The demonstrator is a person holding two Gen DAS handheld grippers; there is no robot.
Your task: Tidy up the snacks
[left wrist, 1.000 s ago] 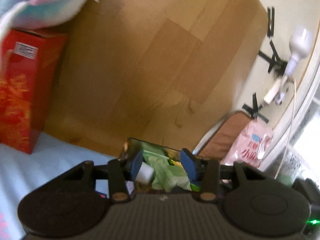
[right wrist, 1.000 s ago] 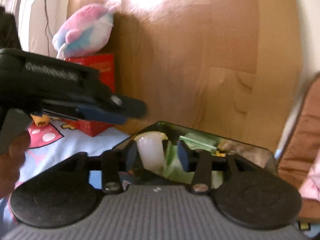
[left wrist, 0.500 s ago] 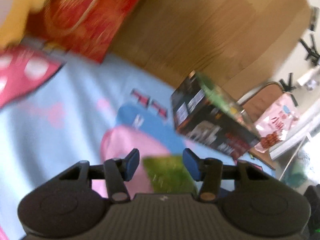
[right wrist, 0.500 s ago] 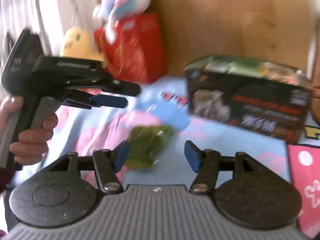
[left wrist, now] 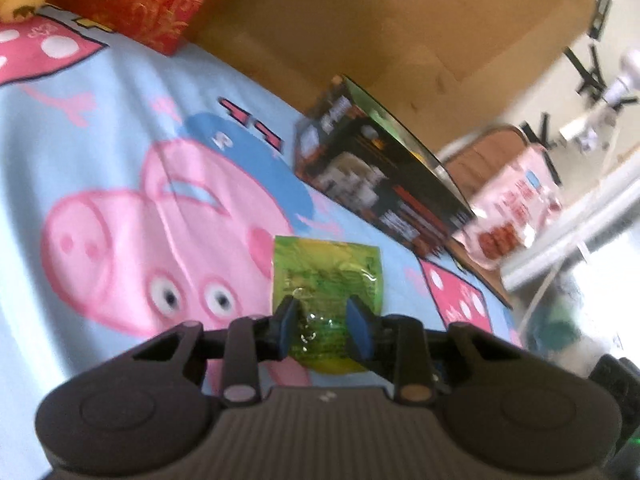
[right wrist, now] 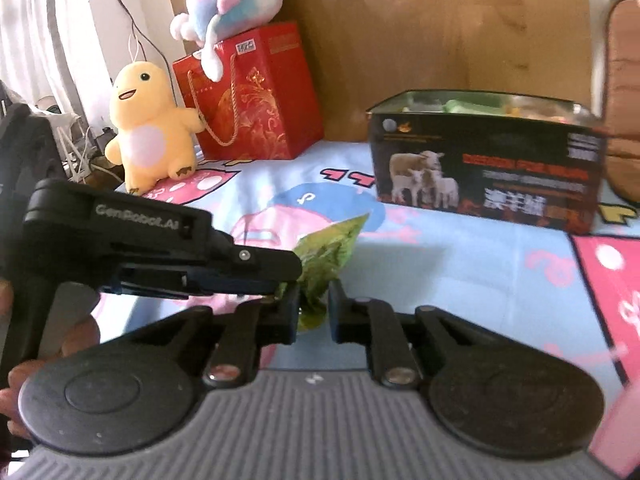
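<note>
Pinching one green snack packet: two grippers, left gripper and right gripper.

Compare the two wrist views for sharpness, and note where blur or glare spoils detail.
Left wrist view: the black box and pink snack bag smear with motion blur, and window glare washes out the right edge. Right wrist view: sharper, with the yellow plush and green packet crisp; bright daylight bleaches the top left.
</note>
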